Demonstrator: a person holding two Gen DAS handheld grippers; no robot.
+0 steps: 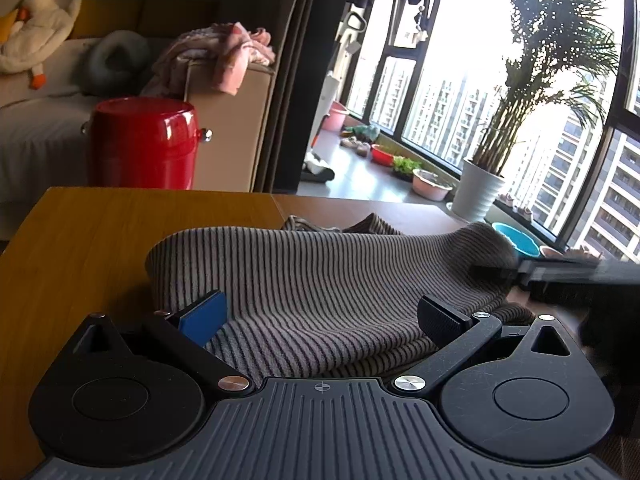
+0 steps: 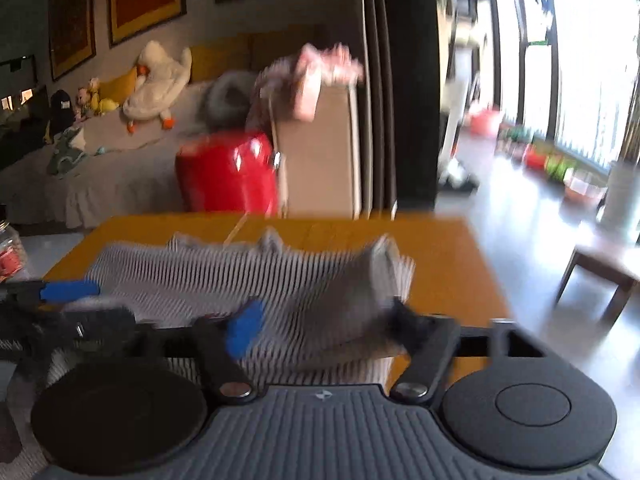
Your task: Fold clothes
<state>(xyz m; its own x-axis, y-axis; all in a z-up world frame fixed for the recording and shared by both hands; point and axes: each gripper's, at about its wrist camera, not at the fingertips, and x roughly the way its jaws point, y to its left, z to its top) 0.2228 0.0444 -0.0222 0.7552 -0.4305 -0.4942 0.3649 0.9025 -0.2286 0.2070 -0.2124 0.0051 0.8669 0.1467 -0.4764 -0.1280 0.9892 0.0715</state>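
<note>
A grey striped knit garment (image 1: pixel 320 280) lies bunched and partly folded on the wooden table (image 1: pixel 100 240). My left gripper (image 1: pixel 324 316) is open, its blue pad (image 1: pixel 204 316) and black pad (image 1: pixel 438 322) spread wide over the near edge of the cloth. In the blurred right wrist view the same garment (image 2: pixel 240 276) lies across the table (image 2: pixel 440 260). My right gripper (image 2: pixel 324 324) is open with the cloth's folded end between its fingers. The left gripper (image 2: pixel 68 296) shows at the left edge there. The right gripper shows as a dark blur at the right (image 1: pixel 560 272).
A red cylindrical bin (image 1: pixel 144 144) stands beyond the table's far edge, beside a beige cabinet (image 1: pixel 232 128) draped with pink clothes. A sofa with a plush goose (image 1: pixel 36 36) is behind. A potted palm (image 1: pixel 484 188) and basins stand by the windows at right.
</note>
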